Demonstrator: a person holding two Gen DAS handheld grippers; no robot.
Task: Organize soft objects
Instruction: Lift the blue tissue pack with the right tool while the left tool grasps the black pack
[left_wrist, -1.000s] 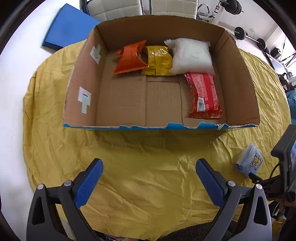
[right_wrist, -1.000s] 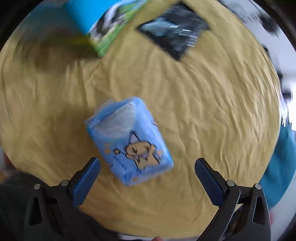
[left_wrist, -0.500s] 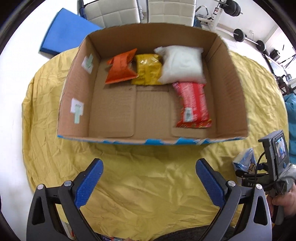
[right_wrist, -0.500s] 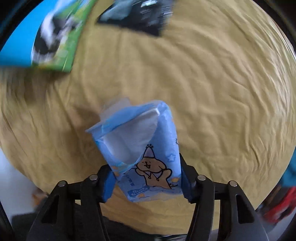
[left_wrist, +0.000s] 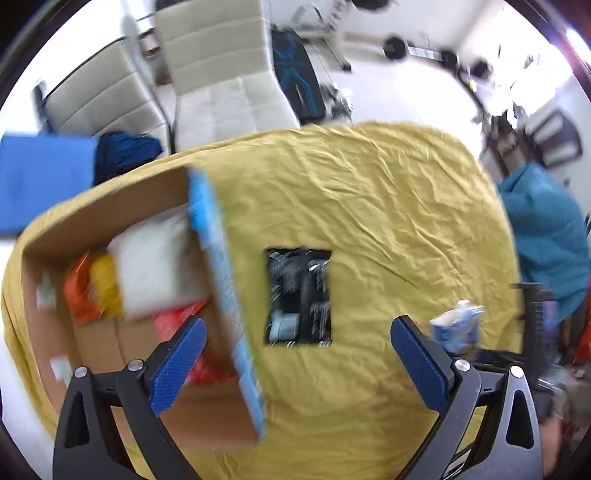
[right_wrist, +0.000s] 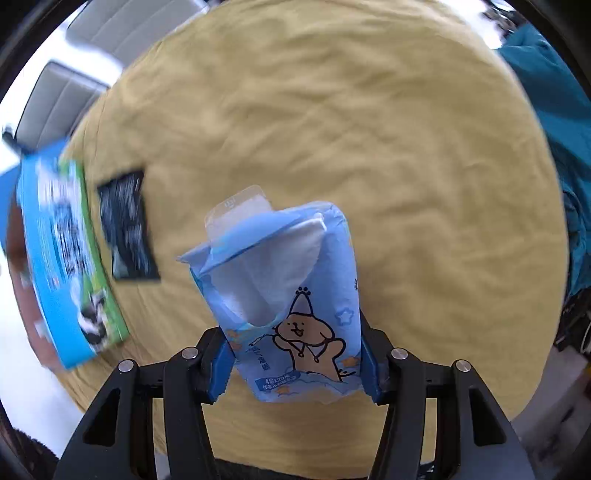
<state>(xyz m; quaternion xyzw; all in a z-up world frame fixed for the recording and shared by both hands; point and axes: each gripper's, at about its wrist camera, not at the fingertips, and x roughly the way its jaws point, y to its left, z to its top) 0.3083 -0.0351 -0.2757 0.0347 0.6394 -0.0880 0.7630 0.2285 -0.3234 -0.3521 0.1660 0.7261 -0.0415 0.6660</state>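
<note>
I am squeezing the blue tissue pack (right_wrist: 295, 306) between the pads of my right gripper (right_wrist: 295, 363), holding it clear above the yellow cloth (right_wrist: 369, 129). My left gripper (left_wrist: 295, 363) is hanging wide open with nothing between its pads, over the cloth just beside the cardboard box (left_wrist: 207, 424). A black packet (left_wrist: 299, 297) is lying flat on the cloth near the box, and inside the box a white pouch (left_wrist: 155, 273), orange, yellow and red packets are sitting.
</note>
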